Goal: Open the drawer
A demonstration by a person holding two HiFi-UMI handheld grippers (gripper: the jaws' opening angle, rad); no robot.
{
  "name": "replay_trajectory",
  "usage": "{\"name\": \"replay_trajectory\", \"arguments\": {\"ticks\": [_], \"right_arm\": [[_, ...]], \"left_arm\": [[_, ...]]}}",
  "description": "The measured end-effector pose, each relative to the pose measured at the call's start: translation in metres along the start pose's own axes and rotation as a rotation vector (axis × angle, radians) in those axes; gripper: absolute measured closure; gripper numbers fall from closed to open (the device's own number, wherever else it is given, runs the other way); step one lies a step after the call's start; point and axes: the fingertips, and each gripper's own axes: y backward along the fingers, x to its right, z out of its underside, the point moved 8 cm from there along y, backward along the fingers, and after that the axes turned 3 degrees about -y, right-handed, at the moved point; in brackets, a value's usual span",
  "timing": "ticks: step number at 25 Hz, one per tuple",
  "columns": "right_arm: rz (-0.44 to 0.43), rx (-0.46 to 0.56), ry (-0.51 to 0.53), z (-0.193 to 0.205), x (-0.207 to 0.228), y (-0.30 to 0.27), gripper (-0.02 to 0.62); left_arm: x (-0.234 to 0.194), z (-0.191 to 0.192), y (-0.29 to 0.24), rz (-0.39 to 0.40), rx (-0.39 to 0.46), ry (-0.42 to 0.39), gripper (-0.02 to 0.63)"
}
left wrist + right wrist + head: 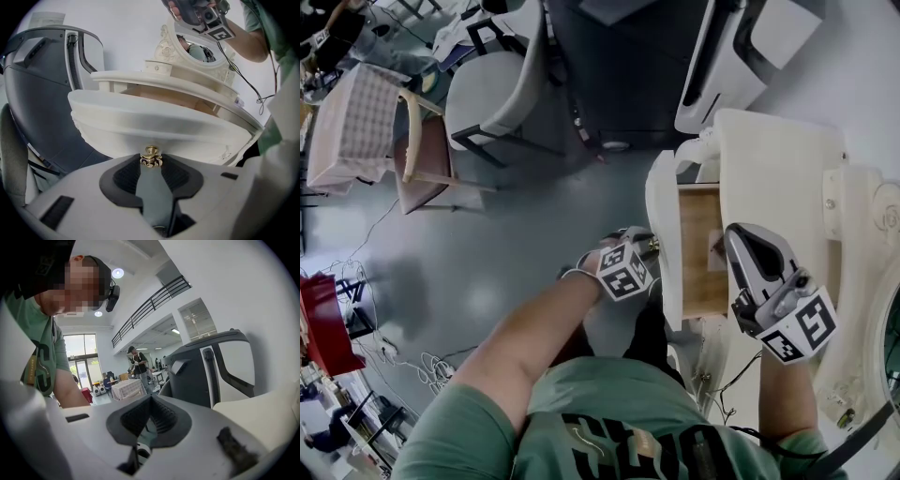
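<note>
A cream vanity table (787,159) has a curved white drawer front (664,234) standing out from it, with the wooden drawer inside (703,258) showing. My left gripper (649,249) is shut on the small brass knob (151,157) at the middle of the drawer front (159,126); its dark pads (125,177) press on the knob from both sides. My right gripper (737,234) hovers over the open drawer, apart from it. In the right gripper view its fingertips (161,416) meet with nothing between them.
The vanity's oval mirror (201,51) rises behind the drawer. A large dark grey and white chair-like unit (722,56) stands beside the vanity. On the floor behind are a grey chair (492,84), a wooden chair (422,159), a cloth-covered table (352,122) and loose cables (412,366).
</note>
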Motion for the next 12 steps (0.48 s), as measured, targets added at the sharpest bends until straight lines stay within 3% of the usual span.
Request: {"name": "replay_trajectory", "arguments": {"ticks": [12], "right_arm": [[-0.026,-0.010,0.011,0.000,-0.016,-0.016,0.591]], "left_arm": [[-0.004,0.017,0.016,-0.020,0.002,0.013,0.462]]}}
